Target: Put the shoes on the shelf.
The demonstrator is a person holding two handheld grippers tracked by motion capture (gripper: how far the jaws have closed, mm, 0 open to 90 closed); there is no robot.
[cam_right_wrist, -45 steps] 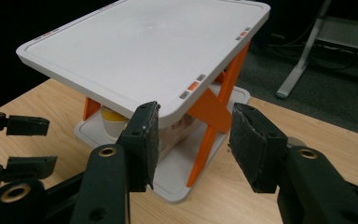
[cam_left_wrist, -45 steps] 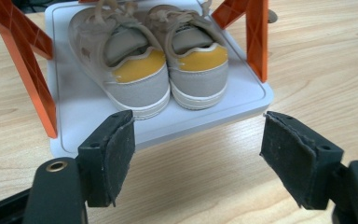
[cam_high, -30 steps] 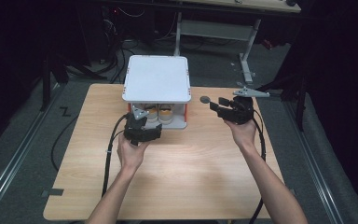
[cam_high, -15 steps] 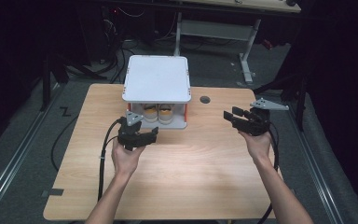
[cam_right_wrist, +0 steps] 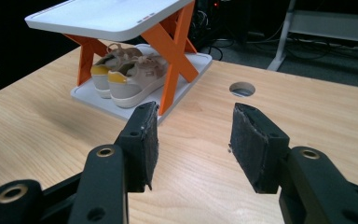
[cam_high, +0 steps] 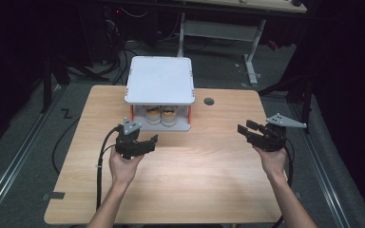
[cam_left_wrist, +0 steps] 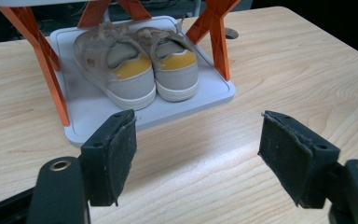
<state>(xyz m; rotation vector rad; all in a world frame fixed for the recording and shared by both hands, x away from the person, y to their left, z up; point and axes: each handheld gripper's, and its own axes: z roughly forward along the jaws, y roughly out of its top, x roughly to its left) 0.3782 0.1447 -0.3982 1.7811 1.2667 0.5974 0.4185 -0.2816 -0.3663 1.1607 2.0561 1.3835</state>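
Note:
A small shoe rack point(cam_high: 159, 78) with a white top and orange crossed legs stands at the back middle of the wooden table point(cam_high: 195, 175). A pair of grey shoes with yellow heels point(cam_high: 161, 114) point(cam_left_wrist: 137, 65) point(cam_right_wrist: 130, 77) sits side by side on its lower tray point(cam_left_wrist: 102, 105), heels toward me. My left gripper point(cam_high: 147, 142) point(cam_left_wrist: 198, 140) hovers just in front of the rack, open, with nothing between its pads. My right gripper point(cam_high: 246, 128) point(cam_right_wrist: 193, 135) is out at the table's right side, pointing left toward the rack, open with nothing in it.
A round cable hole point(cam_high: 209, 101) point(cam_right_wrist: 242, 88) lies in the tabletop right of the rack. Black cables trail from both grippers off the near edge. Dark floor, cables and a desk frame point(cam_high: 247, 42) lie beyond the far edge.
My right gripper has drawn away from the rack, moving right and nearer to the person. My left gripper has backed off a little from the rack's front. Both stay open.

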